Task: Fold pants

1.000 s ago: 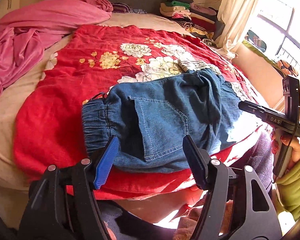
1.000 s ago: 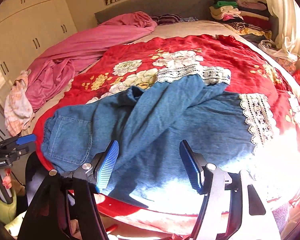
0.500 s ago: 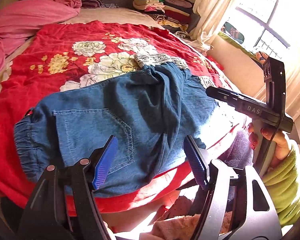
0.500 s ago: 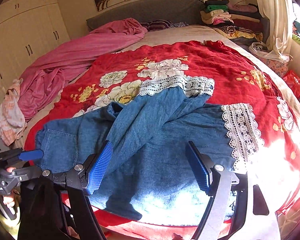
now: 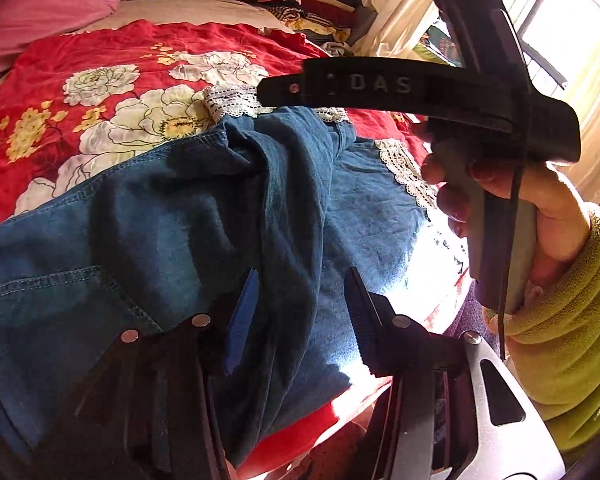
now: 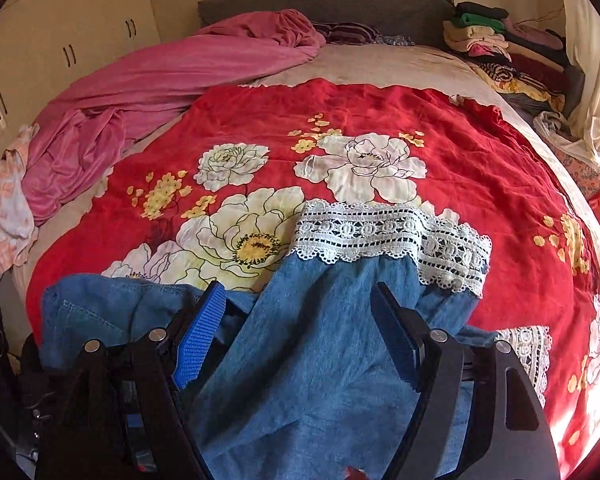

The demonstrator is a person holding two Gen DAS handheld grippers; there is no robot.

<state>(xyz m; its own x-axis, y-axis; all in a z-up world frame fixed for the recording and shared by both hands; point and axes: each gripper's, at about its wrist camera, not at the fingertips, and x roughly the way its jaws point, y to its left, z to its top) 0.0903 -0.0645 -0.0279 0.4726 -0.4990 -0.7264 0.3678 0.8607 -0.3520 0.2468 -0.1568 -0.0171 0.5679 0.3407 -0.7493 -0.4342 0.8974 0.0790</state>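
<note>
The left claw (image 5: 300,316) hangs low over the denim pants (image 5: 188,216), fingers spread and empty; the right claw (image 6: 296,340) — also spread, gripping nothing — hovers above a raised fold. One pair of pants lies rumpled beneath both claws on the red floral bedspread (image 6: 380,120), two lace-trimmed cuffs (image 6: 392,236) just ahead of the right claw.

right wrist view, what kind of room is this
Most likely a home bedroom. The denim pants lie on a bed with a red floral cover and a grey headboard; cream wardrobe doors line the wall, and a stack of folded clothes sits by the curtain.
</note>
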